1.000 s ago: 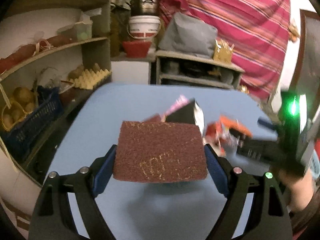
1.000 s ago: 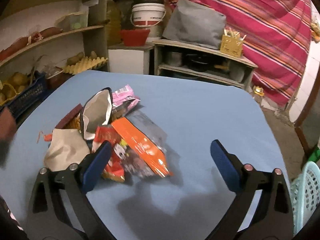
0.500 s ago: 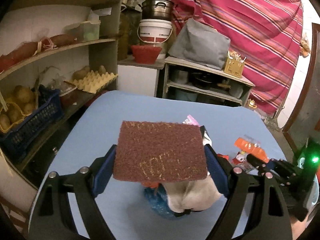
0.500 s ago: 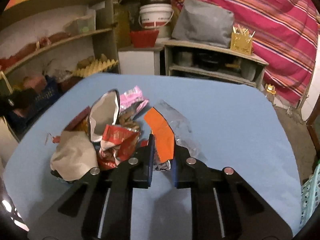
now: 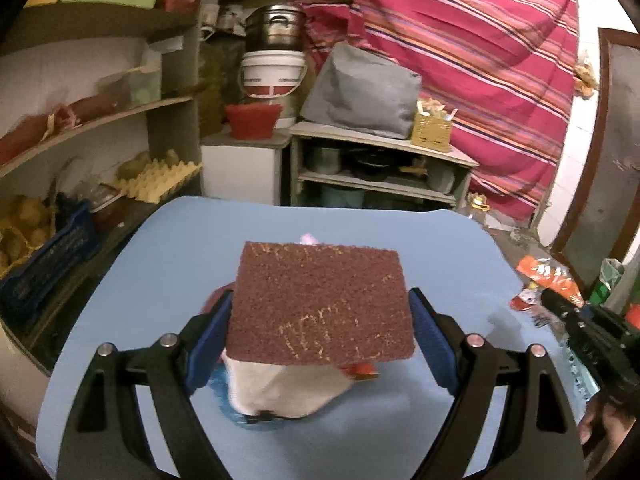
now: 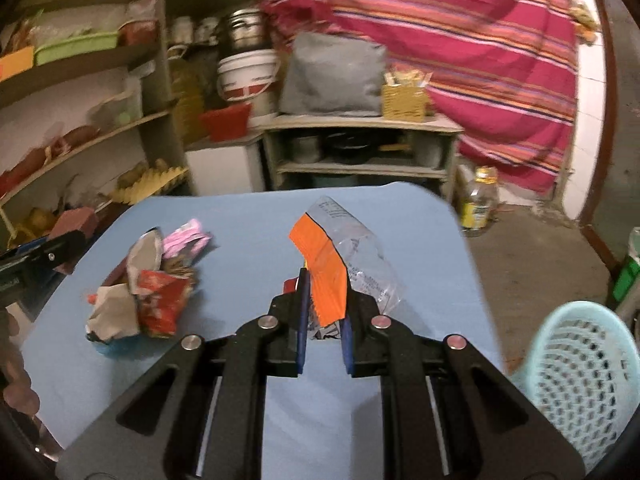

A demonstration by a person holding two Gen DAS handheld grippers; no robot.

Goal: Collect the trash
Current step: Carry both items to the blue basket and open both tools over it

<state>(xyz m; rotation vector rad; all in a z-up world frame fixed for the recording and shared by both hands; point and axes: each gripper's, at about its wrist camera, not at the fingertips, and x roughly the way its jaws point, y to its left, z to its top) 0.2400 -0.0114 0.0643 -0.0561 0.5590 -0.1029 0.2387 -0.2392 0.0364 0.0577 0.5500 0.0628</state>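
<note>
My left gripper [image 5: 320, 320] is shut on a wide maroon scouring sponge [image 5: 322, 304], held flat above the blue table [image 5: 160, 280]. Under the sponge lies a heap of crumpled wrappers [image 5: 280, 392]. My right gripper [image 6: 323, 300] is shut on an orange and clear plastic wrapper [image 6: 324, 272], lifted off the table; that wrapper [image 5: 548, 280] and gripper [image 5: 560, 304] also show at the right of the left wrist view. The wrapper heap [image 6: 148, 280], red, pink, silver and beige, lies left of it. The left gripper with the sponge [image 6: 74, 220] shows at the left edge.
A light blue mesh basket [image 6: 576, 380] stands off the table's right side, low down. Shelves with potatoes, egg trays and tubs [image 5: 100, 140] line the left. A low shelf unit [image 5: 380, 168] and a striped cloth [image 5: 460, 60] stand behind. A bottle [image 6: 478, 204] sits on the floor.
The right gripper shut on the orange wrapper and lifted it away to the right, off the heap. The left gripper drifted with the sponge, so the heap now lies beneath it.
</note>
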